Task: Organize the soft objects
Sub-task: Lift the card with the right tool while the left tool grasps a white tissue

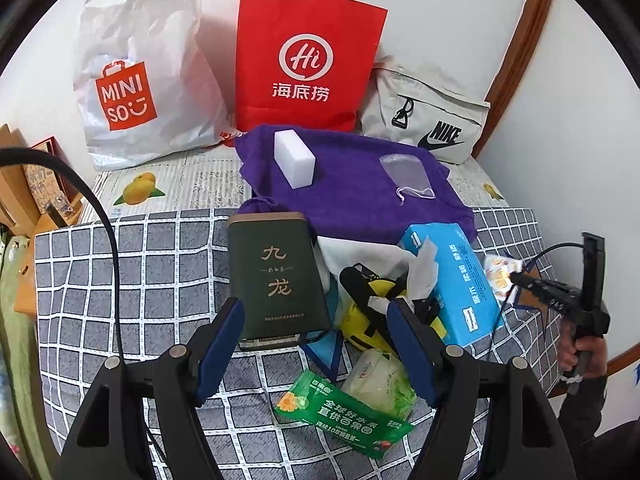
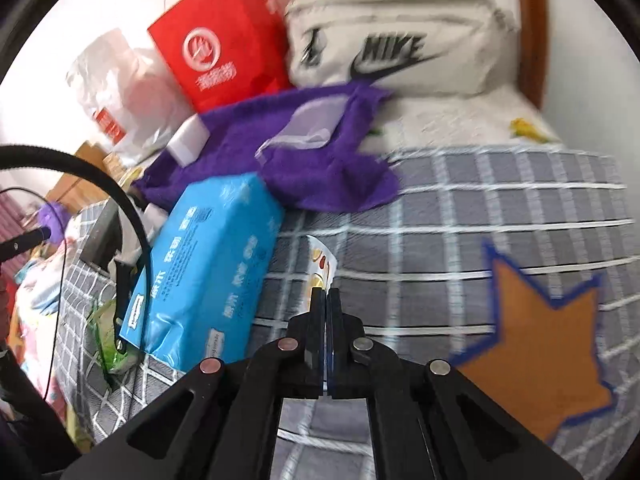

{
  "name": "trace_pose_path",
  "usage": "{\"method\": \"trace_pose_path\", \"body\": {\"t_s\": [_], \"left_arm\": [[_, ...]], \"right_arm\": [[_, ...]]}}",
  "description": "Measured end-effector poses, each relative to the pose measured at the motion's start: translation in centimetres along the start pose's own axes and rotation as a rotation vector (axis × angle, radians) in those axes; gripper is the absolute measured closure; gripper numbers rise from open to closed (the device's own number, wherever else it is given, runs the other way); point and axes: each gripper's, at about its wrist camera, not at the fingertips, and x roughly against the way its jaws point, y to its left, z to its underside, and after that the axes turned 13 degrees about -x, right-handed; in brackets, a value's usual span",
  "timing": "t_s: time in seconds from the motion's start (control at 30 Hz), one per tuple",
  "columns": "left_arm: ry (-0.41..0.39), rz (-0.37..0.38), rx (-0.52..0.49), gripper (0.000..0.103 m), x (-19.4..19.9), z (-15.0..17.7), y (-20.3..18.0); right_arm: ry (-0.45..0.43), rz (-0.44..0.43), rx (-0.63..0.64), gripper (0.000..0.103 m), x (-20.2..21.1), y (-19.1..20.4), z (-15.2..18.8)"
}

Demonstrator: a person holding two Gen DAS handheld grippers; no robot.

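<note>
Between the pressed-together jaws of the right gripper (image 2: pixel 327 292), low in the middle of the right wrist view, a small printed packet (image 2: pixel 323 260) is pinched by its edge, so that it stands up from the checked cloth (image 2: pixel 460 208) rather than lying flat. From the left wrist view the same packet (image 1: pixel 498 274) is seen at the right edge, held at the tips of the right gripper (image 1: pixel 516 278), whose handle is gripped by a hand (image 1: pixel 576 350). An edge grip suits so thin and limp a thing; it is judged to be on its way to be sorted.

Just left of it a blue tissue pack (image 2: pixel 208 264) lies on the cloth, its upper end tucked under a purple towel (image 2: pixel 320 168). On the towel rest a white sponge (image 1: pixel 294 158) and a clear pouch (image 1: pixel 406 176), apparently gathered there as soft things.

At the bottom of the left view the left gripper (image 1: pixel 316 344) is spread wide and empty, hovering over a dark tin (image 1: pixel 276 280), a yellow bag (image 1: pixel 370 320) and a green packet (image 1: pixel 344 412).

Against the wall at the top stand a red bag (image 1: pixel 304 60), a white bag (image 1: pixel 140 68) and a Nike pouch (image 1: pixel 432 124).
</note>
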Motion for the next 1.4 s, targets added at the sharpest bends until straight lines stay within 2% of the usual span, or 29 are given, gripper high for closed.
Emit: {"method": "trace_pose_path", "body": {"t_s": [0.1, 0.17, 0.33, 0.57, 0.63, 0.77, 0.9, 1.03, 1.2, 1.23, 1.33, 1.4], "left_arm": [[0.000, 0.006, -0.001, 0.031, -0.4, 0.1, -0.2], [0.006, 0.006, -0.001, 0.031, -0.8, 0.1, -0.4], [0.007, -0.002, -0.028, 0.031, -1.3, 0.5, -1.2], [0.016, 0.072, -0.112, 0.031, -4.1, 1.1, -4.6], [0.019, 0.054, -0.155, 0.031, -4.9, 1.1, -5.8], [0.014, 0.020, -0.254, 0.031, -6.2, 0.3, -8.1], [0.009, 0.050, -0.259, 0.031, -7.2, -1.1, -8.7], [0.007, 0.046, -0.266, 0.032, -8.6, -2.6, -8.7], [0.059, 0.059, -0.331, 0.047, -11.0, -3.4, -9.6], [0.066, 0.063, -0.341, 0.053, -11.3, -3.4, -9.8], [0.081, 0.105, -0.344, 0.083, -11.9, -3.5, -10.0], [0.087, 0.106, -0.339, 0.090, -12.2, -3.6, -9.9]], "right_arm": [[-0.011, 0.055, -0.041, 0.102, 0.4, -1.4, -0.3], [-0.008, 0.057, -0.058, 0.102, 0.5, -1.9, -0.3], [-0.060, 0.049, -0.005, 0.102, 2.3, 0.1, -0.4], [-0.088, 0.042, 0.007, 0.102, 3.4, 2.1, -1.0], [-0.089, 0.044, 0.020, 0.102, 3.6, 2.4, -0.9], [-0.099, 0.039, 0.029, 0.102, 4.3, 2.6, -0.7], [-0.095, 0.034, 0.023, 0.102, 4.2, 2.5, -0.5], [-0.086, 0.027, 0.030, 0.102, 3.7, 2.7, -0.3], [-0.075, 0.022, 0.049, 0.102, 3.3, 3.0, 0.0], [-0.074, 0.021, 0.048, 0.102, 3.2, 3.0, 0.0], [-0.066, 0.025, 0.043, 0.102, 2.9, 2.9, 0.0], [-0.067, 0.024, 0.039, 0.102, 2.9, 2.8, 0.0]]}}
